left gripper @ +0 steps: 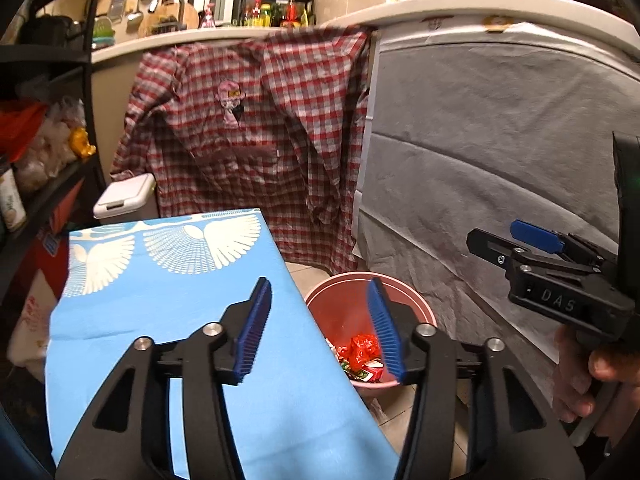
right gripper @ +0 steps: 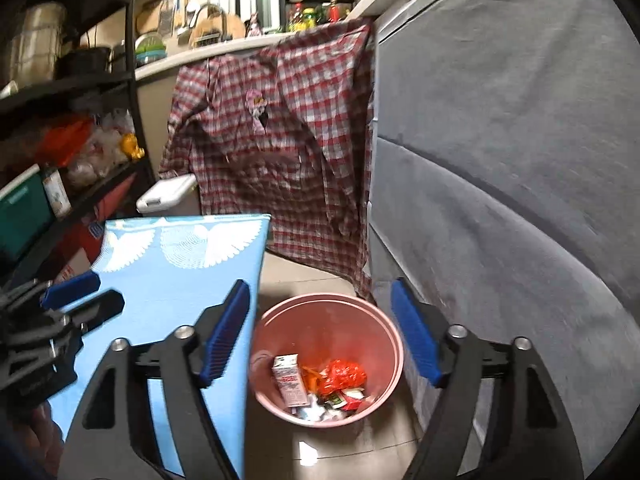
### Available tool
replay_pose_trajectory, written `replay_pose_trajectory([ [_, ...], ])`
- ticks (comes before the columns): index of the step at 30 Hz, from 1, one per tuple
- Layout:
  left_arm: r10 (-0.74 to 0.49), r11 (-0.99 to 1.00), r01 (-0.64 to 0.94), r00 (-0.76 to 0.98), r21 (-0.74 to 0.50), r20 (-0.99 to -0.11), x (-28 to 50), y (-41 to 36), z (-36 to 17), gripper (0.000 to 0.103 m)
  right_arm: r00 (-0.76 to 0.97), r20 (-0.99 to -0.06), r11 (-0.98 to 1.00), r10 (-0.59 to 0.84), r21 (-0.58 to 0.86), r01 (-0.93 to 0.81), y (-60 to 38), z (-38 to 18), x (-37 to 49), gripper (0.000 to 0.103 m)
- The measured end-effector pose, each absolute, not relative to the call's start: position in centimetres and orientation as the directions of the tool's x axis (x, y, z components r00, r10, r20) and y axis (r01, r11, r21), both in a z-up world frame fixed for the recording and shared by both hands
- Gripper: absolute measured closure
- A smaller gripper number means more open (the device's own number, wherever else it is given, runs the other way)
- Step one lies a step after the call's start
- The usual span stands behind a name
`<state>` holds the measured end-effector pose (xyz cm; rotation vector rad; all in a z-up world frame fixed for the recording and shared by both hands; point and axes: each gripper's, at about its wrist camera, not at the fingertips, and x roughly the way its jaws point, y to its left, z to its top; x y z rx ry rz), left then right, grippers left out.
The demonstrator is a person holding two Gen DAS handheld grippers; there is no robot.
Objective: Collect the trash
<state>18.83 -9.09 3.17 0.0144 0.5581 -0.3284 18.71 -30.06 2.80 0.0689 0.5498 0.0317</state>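
The pink bin (right gripper: pixel 326 360) stands on the floor beside the blue table (right gripper: pixel 176 280), with a small carton (right gripper: pixel 289 380) and red wrappers (right gripper: pixel 344 376) inside. Both the right gripper (right gripper: pixel 320 336) and the left gripper (left gripper: pixel 320 332) hang spread and empty above it, so the drop looks done; next comes finding more litter, none visible here
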Motion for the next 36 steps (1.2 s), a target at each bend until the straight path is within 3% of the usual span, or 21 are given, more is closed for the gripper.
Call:
replay_pose_trajectory([
  [6,-0.278,0.960,0.255,0.820,-0.115,-0.500,14.5,-7.6,3.5,0.035,0.865,-0.502,0.999,0.004,0.048,0.024,-30.0,2.3,13.8,0.014],
  [10,-0.241,0.970,0.194,0.829,-0.144,-0.505,11.8,-6.5,2.9,0.030,0.866,-0.499,0.999,-0.031,0.012,0.043,-29.7,1.7,10.8,0.007],
  [12,-0.226,0.973,0.170,0.828,-0.154,-0.514,10.7,-6.3,2.4,0.022,0.862,-0.503,0.998,-0.056,-0.010,0.059,-29.5,1.4,9.4,0.005],
  [18,-0.194,0.981,0.144,0.818,-0.133,-0.542,7.6,-7.1,0.3,0.013,0.854,-0.512,0.996,-0.093,-0.064,0.070,-29.1,0.7,6.9,0.005],
  [36,-0.163,0.986,0.116,0.781,-0.116,-0.603,7.6,-8.3,-2.4,0.012,0.831,-0.551,0.997,-0.080,-0.026,0.079,-30.1,-0.7,6.1,0.005],
])
